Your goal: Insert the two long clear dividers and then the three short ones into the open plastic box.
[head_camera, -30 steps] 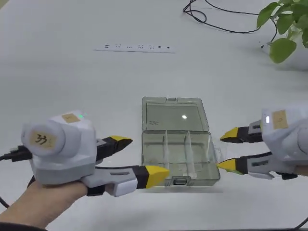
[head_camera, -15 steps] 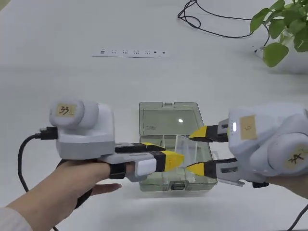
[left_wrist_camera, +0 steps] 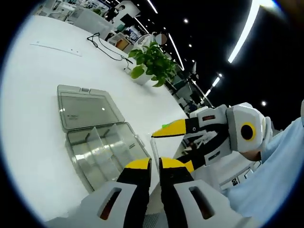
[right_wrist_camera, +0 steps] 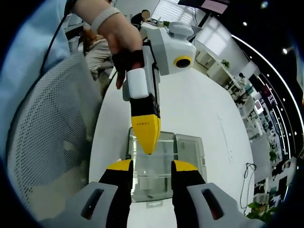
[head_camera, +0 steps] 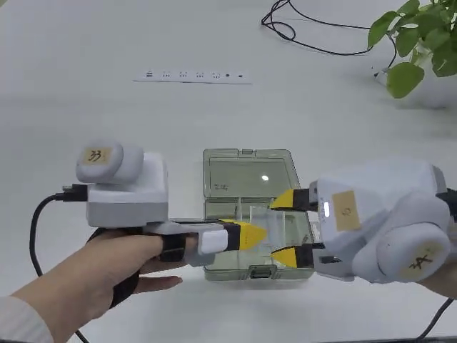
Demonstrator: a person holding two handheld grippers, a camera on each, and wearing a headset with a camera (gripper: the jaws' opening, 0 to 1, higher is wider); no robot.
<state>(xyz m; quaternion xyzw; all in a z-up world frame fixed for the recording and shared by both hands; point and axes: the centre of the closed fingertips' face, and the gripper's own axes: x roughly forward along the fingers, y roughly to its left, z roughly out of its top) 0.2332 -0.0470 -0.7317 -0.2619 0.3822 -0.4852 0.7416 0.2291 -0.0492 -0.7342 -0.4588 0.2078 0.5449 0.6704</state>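
Fingers of the left gripper [left_wrist_camera: 156, 164] sit almost closed, seemingly nipping the edge of a clear divider [head_camera: 270, 219]. That divider hangs just above the open plastic box [head_camera: 228, 272], whose lid lies flat behind it on the white table [head_camera: 86, 107]. To the right, the right gripper [head_camera: 285, 227] has its jaws spread wide, clamping the divider's two ends between them.

The box [head_camera: 225, 270] is smoky clear plastic and stands open on the desk [head_camera: 107, 107], its lid [head_camera: 246, 174] lying flat at 12 o'clock of the tray. Clear dividers [left_wrist_camera: 101, 138] stand in the tray. Another divider [head_camera: 280, 223] is held on edge over its 3 o'clock part.
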